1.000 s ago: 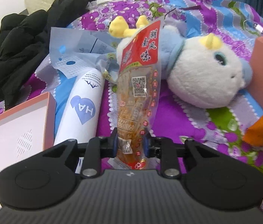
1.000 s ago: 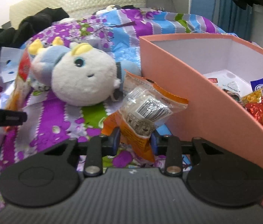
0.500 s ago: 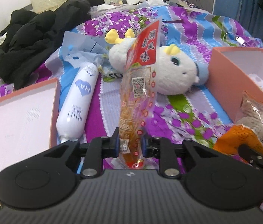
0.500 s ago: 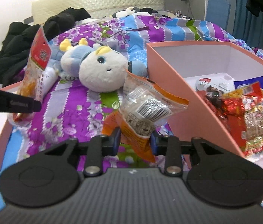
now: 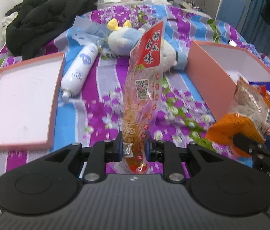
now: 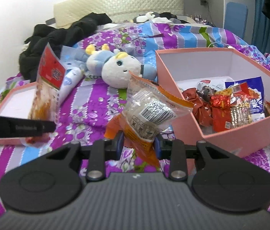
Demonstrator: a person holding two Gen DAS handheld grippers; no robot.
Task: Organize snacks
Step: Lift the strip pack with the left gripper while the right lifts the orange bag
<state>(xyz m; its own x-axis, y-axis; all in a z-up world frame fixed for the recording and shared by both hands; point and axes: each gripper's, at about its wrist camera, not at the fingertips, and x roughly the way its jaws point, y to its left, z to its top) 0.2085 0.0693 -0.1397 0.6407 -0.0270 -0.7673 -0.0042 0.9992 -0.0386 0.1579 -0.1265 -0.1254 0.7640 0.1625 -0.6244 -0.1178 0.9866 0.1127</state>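
Floral-quilted bed [image 6: 100,94], cream padded headboard [image 6: 119,2], blue curtains [image 6: 269,19].

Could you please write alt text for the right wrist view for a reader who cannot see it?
The right gripper grips an orange snack packet above a floral bedspread, beside an open pink box of snacks. Left of it, the left gripper's finger holds a red-topped packet; a plush toy lies behind.

Bare bedspread [image 5: 100,103] between box lid [image 5: 20,103] and pink box [image 6: 221,134]; plush toy [image 6: 119,71] blocks far end.
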